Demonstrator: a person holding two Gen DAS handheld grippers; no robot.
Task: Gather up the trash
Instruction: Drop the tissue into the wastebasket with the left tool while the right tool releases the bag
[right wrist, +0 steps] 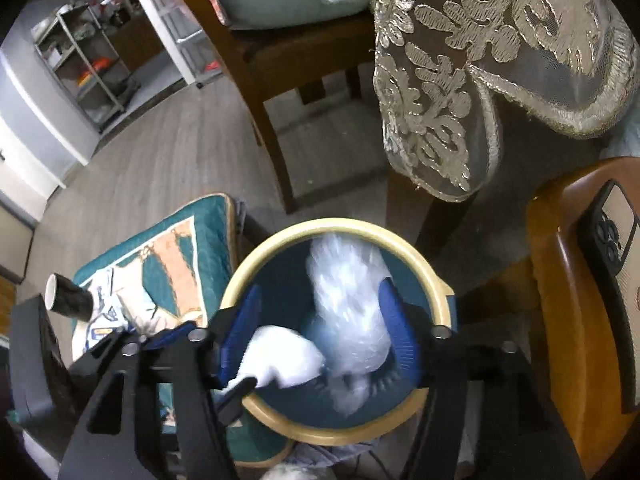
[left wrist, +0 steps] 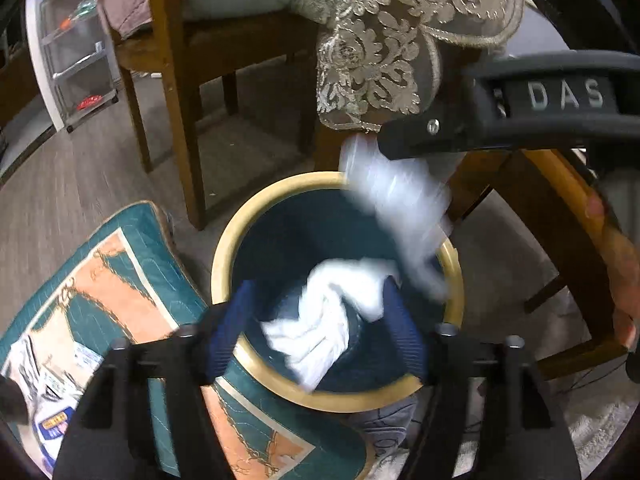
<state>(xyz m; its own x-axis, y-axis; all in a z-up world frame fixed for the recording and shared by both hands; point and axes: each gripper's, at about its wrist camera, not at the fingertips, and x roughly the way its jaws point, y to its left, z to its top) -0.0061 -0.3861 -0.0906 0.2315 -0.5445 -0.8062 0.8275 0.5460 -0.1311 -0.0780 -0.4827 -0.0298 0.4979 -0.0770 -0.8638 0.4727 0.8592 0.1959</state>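
A grey wood-look floor runs under a wooden chair (left wrist: 180, 92) and a lace tablecloth (left wrist: 372, 52) hanging from the table edge. In the left wrist view, a dark teal waste bin (left wrist: 232, 256) with a pale yellow rim stands on the floor beside a teal and orange cushion (left wrist: 132, 292). The left gripper (left wrist: 316, 332) hangs right over the bin mouth with its blue fingers (left wrist: 230, 328) spread wide; a crumpled white tissue (left wrist: 332, 312) sits between them, blurred and, by the look of it, free of the pads and dropping. The right gripper (left wrist: 404, 142) reaches in from the upper right, and a blurred clear plastic wrapper (left wrist: 400, 208) streaks below its tip towards the rim.

In the right wrist view, the same bin (right wrist: 440, 280) fills the lower middle. The right gripper (right wrist: 320, 332) is spread wide too, the wrapper (right wrist: 348, 312) loose between its fingers, the tissue (right wrist: 280, 356) lower left by the left gripper's tip (right wrist: 240, 388). A black paper cup (right wrist: 70, 302) lies on the cushion (right wrist: 208, 248).

Both scraps look feather-light, soft and crushable; a pinch anywhere on the bunched middle should hold. The wrapper may be slick and springy. The bin is hemmed by cushion, chair legs and a second chair (right wrist: 560, 300); straight up looks the clearest way out.
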